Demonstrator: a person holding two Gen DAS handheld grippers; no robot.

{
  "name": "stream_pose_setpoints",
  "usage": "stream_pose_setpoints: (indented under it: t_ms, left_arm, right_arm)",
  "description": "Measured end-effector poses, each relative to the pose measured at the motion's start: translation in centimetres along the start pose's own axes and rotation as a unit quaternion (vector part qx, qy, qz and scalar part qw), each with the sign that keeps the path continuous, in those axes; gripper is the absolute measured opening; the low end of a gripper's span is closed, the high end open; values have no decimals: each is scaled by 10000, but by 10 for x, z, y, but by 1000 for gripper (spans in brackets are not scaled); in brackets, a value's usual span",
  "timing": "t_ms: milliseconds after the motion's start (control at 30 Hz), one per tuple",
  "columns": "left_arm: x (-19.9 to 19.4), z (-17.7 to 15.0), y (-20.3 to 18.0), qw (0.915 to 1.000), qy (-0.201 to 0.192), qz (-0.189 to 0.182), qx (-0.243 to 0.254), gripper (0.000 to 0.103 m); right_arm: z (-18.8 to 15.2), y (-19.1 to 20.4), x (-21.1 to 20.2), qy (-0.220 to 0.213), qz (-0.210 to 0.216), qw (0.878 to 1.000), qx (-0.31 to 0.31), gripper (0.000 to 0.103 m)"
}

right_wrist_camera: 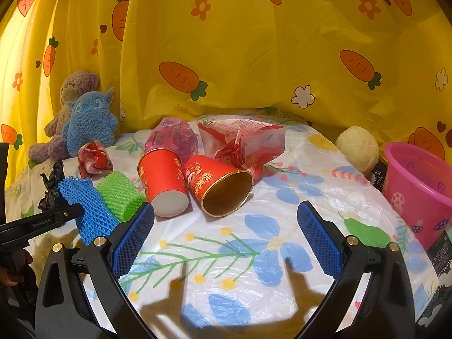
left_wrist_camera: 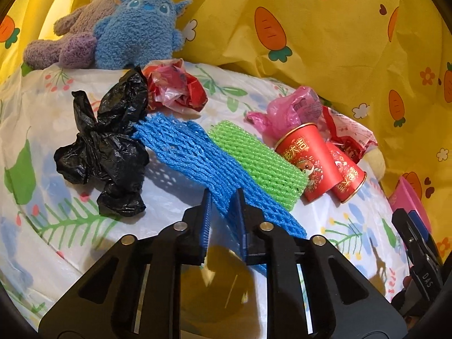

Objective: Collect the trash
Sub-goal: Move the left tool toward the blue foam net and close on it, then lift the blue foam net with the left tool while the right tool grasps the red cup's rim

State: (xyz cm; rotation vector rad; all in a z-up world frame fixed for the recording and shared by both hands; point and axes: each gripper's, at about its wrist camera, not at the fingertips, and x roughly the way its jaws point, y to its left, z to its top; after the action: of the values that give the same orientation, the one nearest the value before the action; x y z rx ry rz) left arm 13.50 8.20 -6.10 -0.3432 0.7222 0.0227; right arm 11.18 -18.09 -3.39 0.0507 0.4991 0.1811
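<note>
Left claw (left_wrist_camera: 223, 206) is pinching the near end of the blue foam mesh sleeve (left_wrist_camera: 186, 152), with the jaws nearly shut on it. The sleeve is lying near the counter's (right_wrist_camera: 254, 226) left edge, between the crumpled black plastic bag (left_wrist_camera: 104, 147) and the green foam mesh sleeve (left_wrist_camera: 260, 158), and touching both. Only a thin strip of mesh looks caught, so I'm suggesting a slow, straight lift to keep it from slipping or dragging its neighbours. Right claw (right_wrist_camera: 226, 226) is hovering wide open and empty, short of the two tipped red paper cups (right_wrist_camera: 195, 180). The pink plastic bucket (right_wrist_camera: 418, 192) at the counter's right edge is probably the bin.
</note>
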Motion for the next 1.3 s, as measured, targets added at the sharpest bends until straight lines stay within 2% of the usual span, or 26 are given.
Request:
stream_pose_setpoints:
  t_ms: [33, 233, 367, 567, 767, 933, 1067, 1133, 1200, 1300]
  left_arm:
    - [0, 0, 1, 10000, 4, -59, -28, 6]
    - [-15, 1, -1, 9993, -246, -271, -14, 5]
    - [-40, 1, -11, 9976, -612, -263, 198, 5]
    - [-66, 5, -20, 9938, -1044, -265, 266, 5]
    - [-75, 9, -22, 9918, -1207, -291, 289, 5]
    - [-71, 9, -23, 9920, -1183, -299, 335, 5]
    - [-68, 8, -24, 9920, -1163, -305, 386, 5]
    - [-66, 8, -25, 9921, -1145, -315, 405, 5]
    - [-64, 8, -26, 9922, -1125, -327, 421, 5]
    - [-61, 7, -26, 9926, -1088, -346, 425, 5]
  right_arm:
    - [0, 2, 2, 31, 8, 10000, -24, 94]
    - [2, 7, 13, 190, 18, 9998, -95, 90]
    - [3, 7, 20, 303, 32, 9995, -86, 83]
    - [4, 6, 30, 461, 37, 9989, -87, 77]
    - [9, 5, 42, 604, 99, 9981, -24, 68]
    - [17, 8, 56, 711, 192, 9973, 26, 55]
    - [18, 11, 70, 868, 273, 9959, 16, 35]
    - [17, 13, 74, 909, 293, 9954, -5, 31]
    - [16, 14, 77, 967, 348, 9947, -24, 20]
    - [16, 15, 77, 945, 425, 9946, -40, 12]
